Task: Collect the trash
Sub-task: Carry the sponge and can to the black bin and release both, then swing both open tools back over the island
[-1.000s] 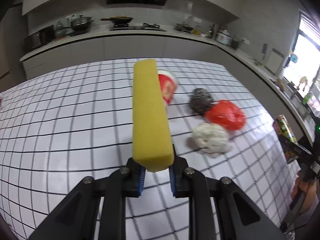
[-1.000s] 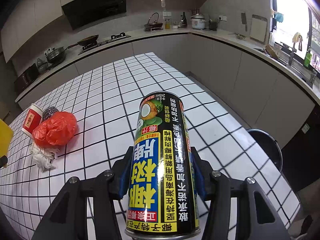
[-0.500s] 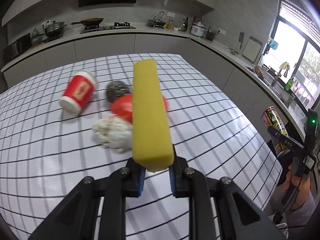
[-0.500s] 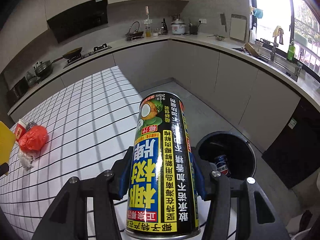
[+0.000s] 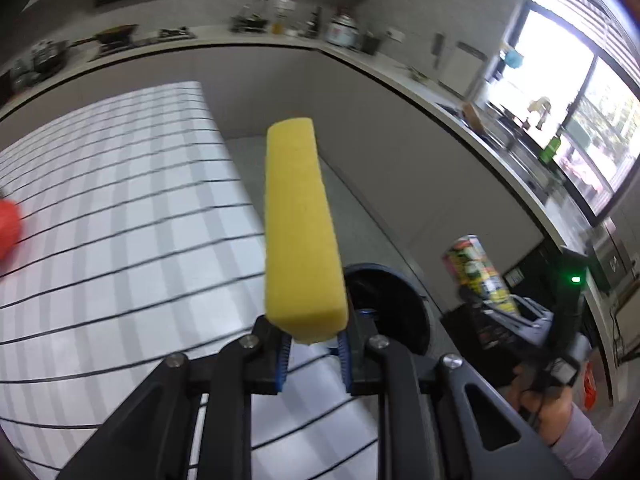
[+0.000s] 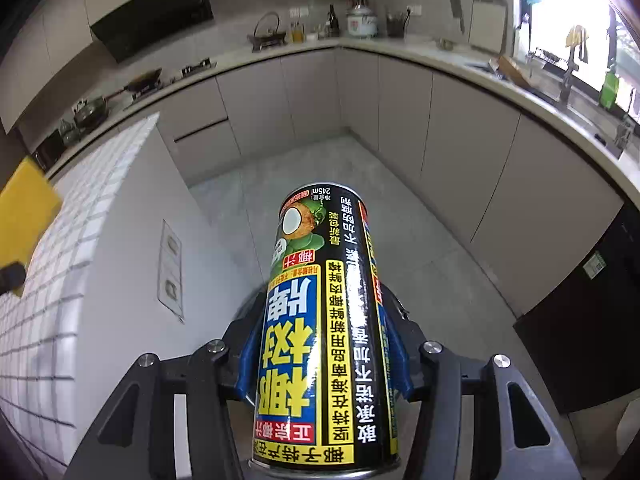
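The left gripper [image 5: 313,350] has its jaws closed on the lower end of a yellow sponge [image 5: 300,236], which stands up out of the blue pads and leans a little forward. The sponge looks soft and light; I'd judge it will give under the squeeze, so a grip low down across its narrow faces, as here, should hold it without much force, though it may spring or tumble when let go. Behind it, just off the near corner of the tiled table [image 5: 120,240], sits a dark bin [image 5: 404,312] on the floor, partly hidden by the sponge and the fingers.

The right gripper [image 6: 324,354] has its jaws shut round the middle of a can [image 6: 324,320] (tall, printed in black, yellow and blue, with a coconut on it), held above the grey floor beside the table's end wall. The can is stiff and smooth, likely slippery on its round side, so the hold across its middle seems the sensible one; whether it is full or empty I cannot tell, and if empty it could dent under a hard squeeze.

At the far left edge of the table a bit of red bag [image 5: 8,228] shows, blurred
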A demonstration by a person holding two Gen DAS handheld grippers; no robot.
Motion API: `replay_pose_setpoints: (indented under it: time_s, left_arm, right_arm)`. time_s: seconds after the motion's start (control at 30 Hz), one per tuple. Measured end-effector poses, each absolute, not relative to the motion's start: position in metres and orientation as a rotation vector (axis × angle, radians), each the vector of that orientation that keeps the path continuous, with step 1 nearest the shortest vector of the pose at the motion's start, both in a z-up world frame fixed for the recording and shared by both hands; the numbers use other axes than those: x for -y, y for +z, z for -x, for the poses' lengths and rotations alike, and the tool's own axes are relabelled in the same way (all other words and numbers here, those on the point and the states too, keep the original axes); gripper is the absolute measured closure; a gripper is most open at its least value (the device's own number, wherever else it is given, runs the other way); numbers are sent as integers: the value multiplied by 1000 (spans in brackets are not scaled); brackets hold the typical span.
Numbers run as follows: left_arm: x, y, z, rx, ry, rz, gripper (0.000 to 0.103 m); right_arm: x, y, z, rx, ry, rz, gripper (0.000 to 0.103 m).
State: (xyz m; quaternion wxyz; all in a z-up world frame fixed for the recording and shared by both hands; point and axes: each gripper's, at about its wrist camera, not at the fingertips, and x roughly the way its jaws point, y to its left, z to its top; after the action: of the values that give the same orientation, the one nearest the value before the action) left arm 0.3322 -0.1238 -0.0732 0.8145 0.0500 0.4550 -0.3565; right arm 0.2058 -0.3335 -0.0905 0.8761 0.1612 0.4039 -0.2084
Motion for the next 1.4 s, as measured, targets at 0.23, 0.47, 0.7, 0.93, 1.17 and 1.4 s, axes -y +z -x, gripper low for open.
replay_pose_setpoints:
  time_s: [0.23,0.47,0.7,0.93,1.17,1.4]
  left_arm:
    - [224,-134,-318,-1200,-794,-225,81]
    - [254,-196,-333,-1396,-628,-312,66]
    - [254,-187,-336,-1369,-570,-350,30]
    - [231,-122,-323,-1260,-614,-301,30]
    - [178,-62,-322,-1161,-626,-214,30]
    - [41,-29,-338,-1053,-486,-175,30]
  right_arm:
    - [371,-158,-217,-989,-327,-408,48]
    - [381,-202,-231,-1102,-246,-424,45]
    - [387,-195,-232,-1084,-286,-403,25]
    - [387,-156,-215,-998,-326,-429,25]
    - [344,-96,-216,-894,-327,-432,25]
    - [256,-30,-237,-770,-257,-429,25]
